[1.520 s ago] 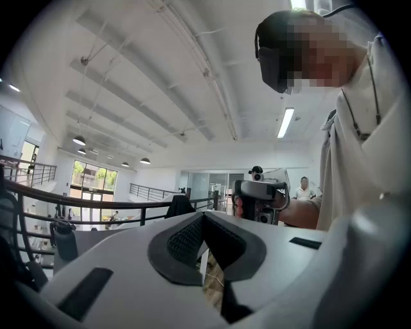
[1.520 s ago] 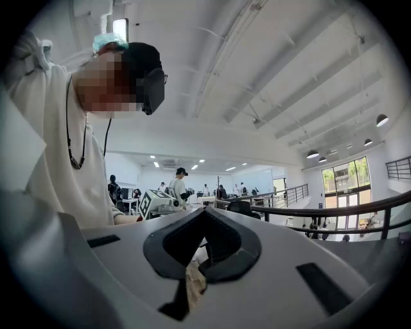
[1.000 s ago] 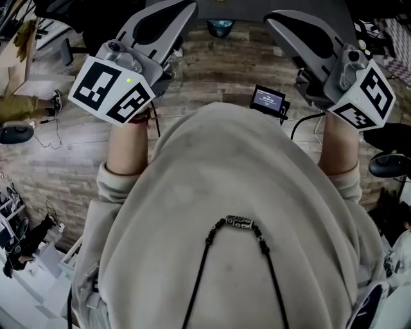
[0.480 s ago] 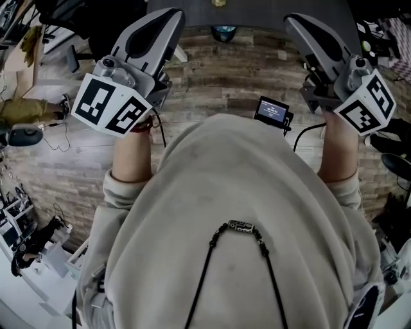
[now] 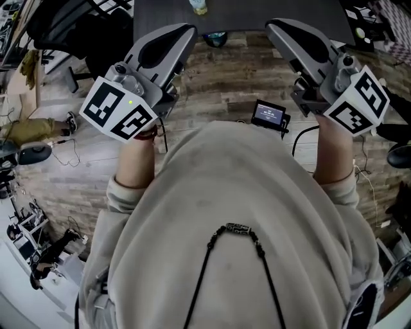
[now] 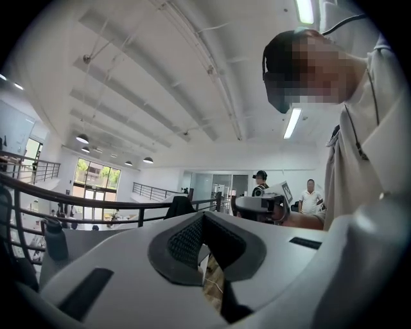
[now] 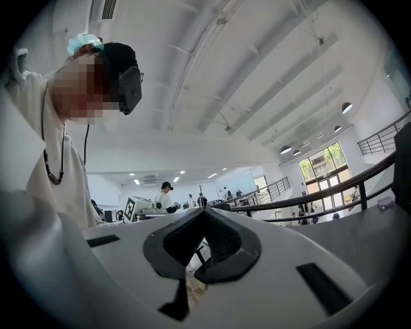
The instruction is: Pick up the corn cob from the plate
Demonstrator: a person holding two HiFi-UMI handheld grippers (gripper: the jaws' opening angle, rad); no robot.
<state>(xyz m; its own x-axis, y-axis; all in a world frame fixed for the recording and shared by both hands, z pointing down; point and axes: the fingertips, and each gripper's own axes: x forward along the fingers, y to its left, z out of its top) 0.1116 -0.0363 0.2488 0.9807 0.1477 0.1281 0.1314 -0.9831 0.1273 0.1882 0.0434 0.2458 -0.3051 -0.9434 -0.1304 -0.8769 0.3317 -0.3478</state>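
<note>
Beige sweatshirt [image 5: 237, 244] near, filling most of the head view; plank floor [image 5: 218, 83] beyond; dark table [image 5: 270, 13] far. Left gripper [image 5: 188, 29] and right gripper [image 5: 271, 26] level, jaws together, holding nothing. Pale yellowish thing [image 5: 198, 6] on the table, possibly the corn cob, cropped; long axis unreadable.

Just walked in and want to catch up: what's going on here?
A person in a light hoodie stands on a wood floor, a gripper in each hand. The left gripper and right gripper are both shut and empty. A dark table edge lies just ahead, but no plate or corn cob shows in any view, so the pickup has not begun.
</note>
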